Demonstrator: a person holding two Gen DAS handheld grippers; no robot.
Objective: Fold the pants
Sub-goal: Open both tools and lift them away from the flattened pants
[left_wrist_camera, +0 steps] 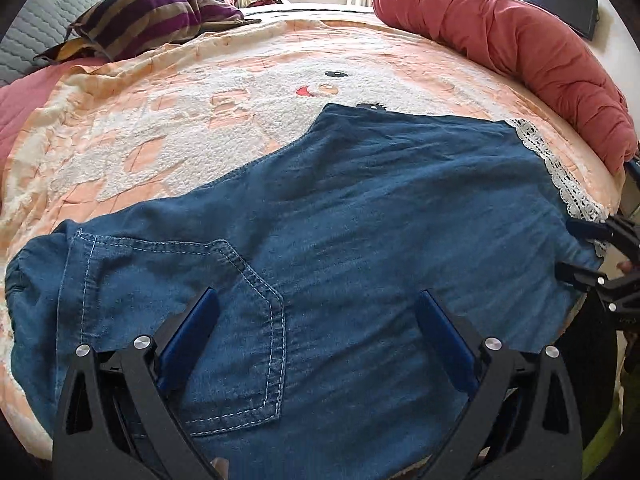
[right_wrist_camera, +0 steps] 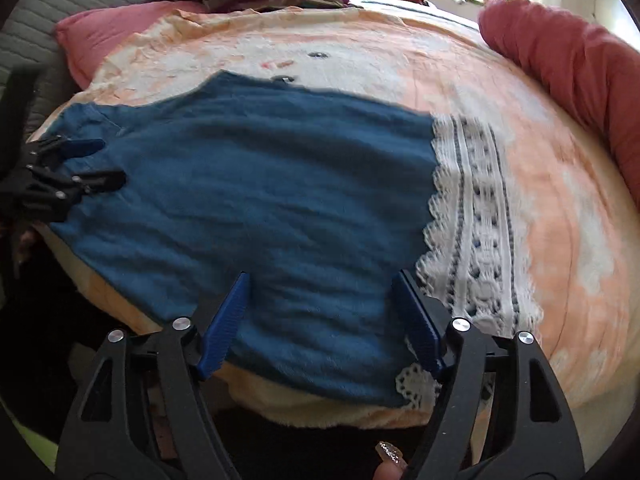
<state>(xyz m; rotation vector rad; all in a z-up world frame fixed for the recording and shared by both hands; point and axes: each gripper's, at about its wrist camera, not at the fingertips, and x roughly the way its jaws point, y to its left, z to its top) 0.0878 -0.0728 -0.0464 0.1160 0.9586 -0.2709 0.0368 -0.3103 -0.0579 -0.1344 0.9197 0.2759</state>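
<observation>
Blue denim pants (left_wrist_camera: 360, 200) (right_wrist_camera: 260, 184) lie flat on a peach blanket (left_wrist_camera: 140, 128), with a white lace hem (right_wrist_camera: 472, 220) (left_wrist_camera: 560, 176) at their right end. My left gripper (left_wrist_camera: 316, 296) hovers open over the waist end, one blue pad on each side of the stitched back pocket (left_wrist_camera: 240, 320). It also shows in the right wrist view as the left gripper (right_wrist_camera: 112, 161). My right gripper (right_wrist_camera: 322, 276) is open above the near edge of the leg, just left of the lace; nothing is pinched. The left wrist view catches the right gripper (left_wrist_camera: 570, 247) at its far right.
A rolled red quilt (left_wrist_camera: 520, 52) (right_wrist_camera: 580, 80) lines the bed's right side. A striped pillow (left_wrist_camera: 148, 20) and a pink pillow (right_wrist_camera: 104, 44) lie at the back left. The bed's near edge (right_wrist_camera: 320, 412) drops off just below the pants.
</observation>
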